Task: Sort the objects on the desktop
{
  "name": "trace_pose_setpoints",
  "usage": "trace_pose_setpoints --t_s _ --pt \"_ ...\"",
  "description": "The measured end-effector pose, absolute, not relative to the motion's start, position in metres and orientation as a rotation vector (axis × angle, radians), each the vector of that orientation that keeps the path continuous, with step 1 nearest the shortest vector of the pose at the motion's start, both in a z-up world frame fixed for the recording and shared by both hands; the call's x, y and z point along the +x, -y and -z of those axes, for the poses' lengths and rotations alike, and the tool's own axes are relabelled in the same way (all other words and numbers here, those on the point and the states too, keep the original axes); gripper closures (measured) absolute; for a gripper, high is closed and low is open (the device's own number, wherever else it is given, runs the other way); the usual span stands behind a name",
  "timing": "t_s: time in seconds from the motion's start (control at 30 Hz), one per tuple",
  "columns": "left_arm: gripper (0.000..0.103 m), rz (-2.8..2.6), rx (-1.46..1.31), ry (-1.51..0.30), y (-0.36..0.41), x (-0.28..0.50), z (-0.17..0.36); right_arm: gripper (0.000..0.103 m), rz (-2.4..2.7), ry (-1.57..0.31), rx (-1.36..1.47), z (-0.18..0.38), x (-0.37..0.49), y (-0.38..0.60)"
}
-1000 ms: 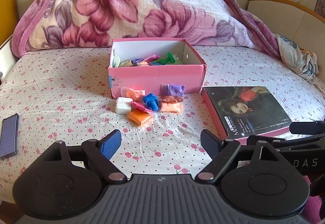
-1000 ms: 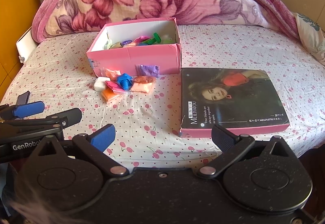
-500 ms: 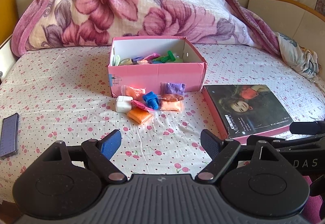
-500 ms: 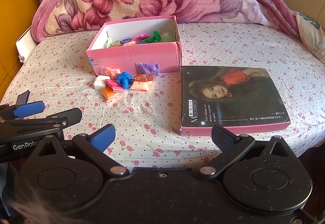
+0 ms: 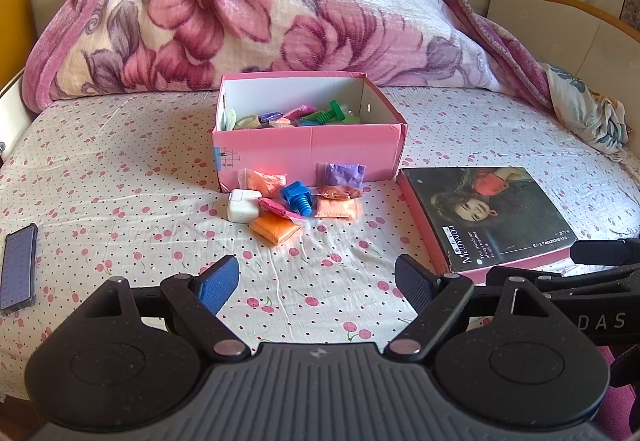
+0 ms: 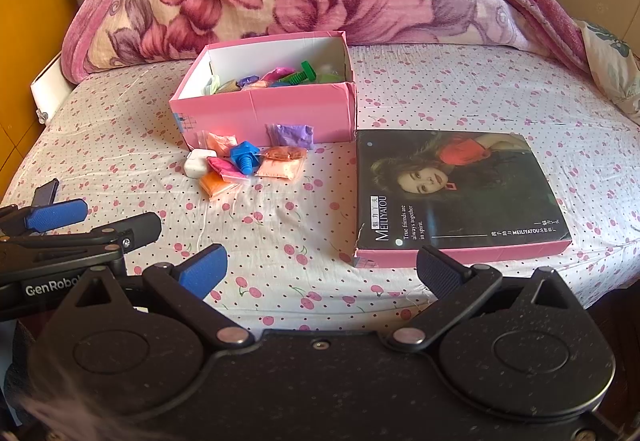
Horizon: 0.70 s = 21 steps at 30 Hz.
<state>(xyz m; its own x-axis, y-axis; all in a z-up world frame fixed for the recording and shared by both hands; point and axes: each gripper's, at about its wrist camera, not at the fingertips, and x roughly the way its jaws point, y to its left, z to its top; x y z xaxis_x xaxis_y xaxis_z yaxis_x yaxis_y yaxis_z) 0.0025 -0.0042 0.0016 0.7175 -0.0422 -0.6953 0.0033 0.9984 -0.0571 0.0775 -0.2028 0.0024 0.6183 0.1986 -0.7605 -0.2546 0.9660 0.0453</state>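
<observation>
A pink open box (image 5: 308, 153) (image 6: 272, 109) stands on the bed with several small coloured items inside, among them a green bolt (image 5: 330, 113). In front of it lies a pile: a white charger (image 5: 242, 205), a blue bolt (image 5: 297, 197) (image 6: 243, 157), an orange packet (image 5: 276, 229), a purple packet (image 5: 343, 174) and peach packets (image 5: 336, 207). My left gripper (image 5: 316, 283) is open and empty, well short of the pile. My right gripper (image 6: 320, 271) is open and empty, near the bed's front edge.
The box lid (image 5: 492, 213) (image 6: 456, 193), printed with a woman's portrait, lies right of the box. A phone (image 5: 18, 267) lies at the left edge of the bed. A floral blanket (image 5: 240, 13) is heaped behind the box. The left gripper also shows in the right wrist view (image 6: 56, 217).
Both views have drifted slightly; the box and pile sit a little higher in the frames. Both grippers stay open and empty.
</observation>
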Motion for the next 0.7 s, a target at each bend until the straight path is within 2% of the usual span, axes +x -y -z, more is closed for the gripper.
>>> trace_pose_setpoints --t_s 0.7 --pt "0.018 0.019 -0.044 -0.765 0.0009 0.0028 -0.0002 0.001 -0.263 -0.867 -0.071 -0.0017 0.0784 0.2041"
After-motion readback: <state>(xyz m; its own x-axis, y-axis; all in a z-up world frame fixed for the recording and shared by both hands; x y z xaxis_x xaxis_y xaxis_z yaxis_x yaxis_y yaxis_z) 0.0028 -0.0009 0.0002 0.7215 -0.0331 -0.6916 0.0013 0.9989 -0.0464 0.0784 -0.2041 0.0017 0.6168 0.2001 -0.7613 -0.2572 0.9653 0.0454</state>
